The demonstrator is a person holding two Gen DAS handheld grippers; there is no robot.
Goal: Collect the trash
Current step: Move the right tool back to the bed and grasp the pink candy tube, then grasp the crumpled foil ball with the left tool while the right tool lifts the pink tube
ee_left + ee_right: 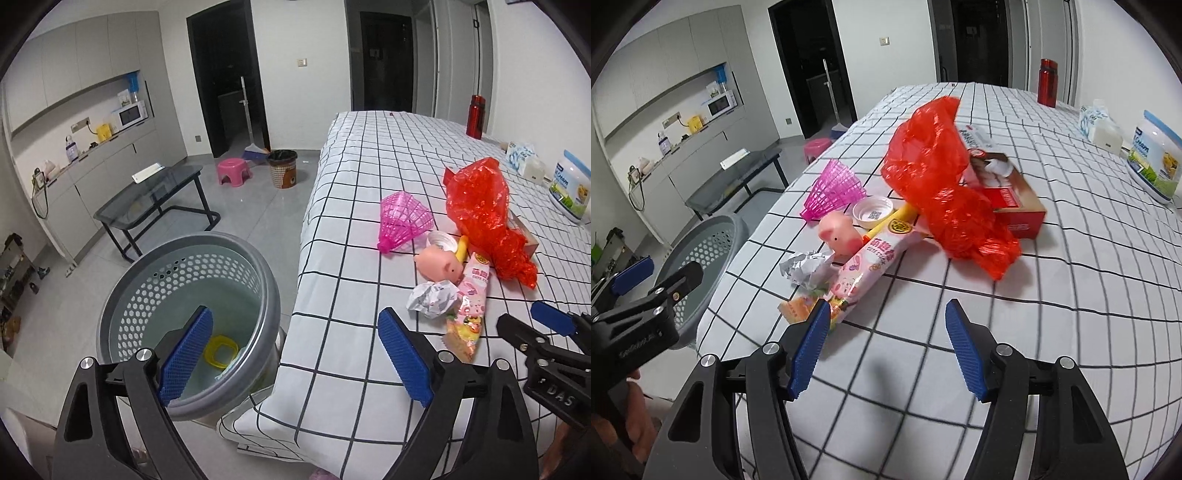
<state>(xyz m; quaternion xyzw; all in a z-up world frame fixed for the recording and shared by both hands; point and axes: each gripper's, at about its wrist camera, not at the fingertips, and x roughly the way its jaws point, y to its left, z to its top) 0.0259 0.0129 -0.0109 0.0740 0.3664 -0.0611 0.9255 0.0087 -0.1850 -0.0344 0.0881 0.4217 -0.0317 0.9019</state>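
A grey perforated basket (122,295) stands on the floor beside the checked table (354,369), with a yellow ring (221,350) lying in it. On the table lies a pile: crumpled paper (803,267), a pink snack wrapper (864,269), a pink pig toy (836,230), a white lid (873,212), a pink mesh cone (834,190), a red plastic bag (938,184) and a red carton (1012,195). My left gripper (295,321) is open, spanning the basket's rim and the table's edge. My right gripper (886,310) is open over bare cloth, its left finger beside the wrapper's near end.
At the table's far right stand a red flask (1047,83), a tissue pack (1099,123) and a cream tub (1156,158). On the floor beyond are a glass coffee table (155,192), a pink stool (232,171), a brown bin (282,168) and a broom (251,144).
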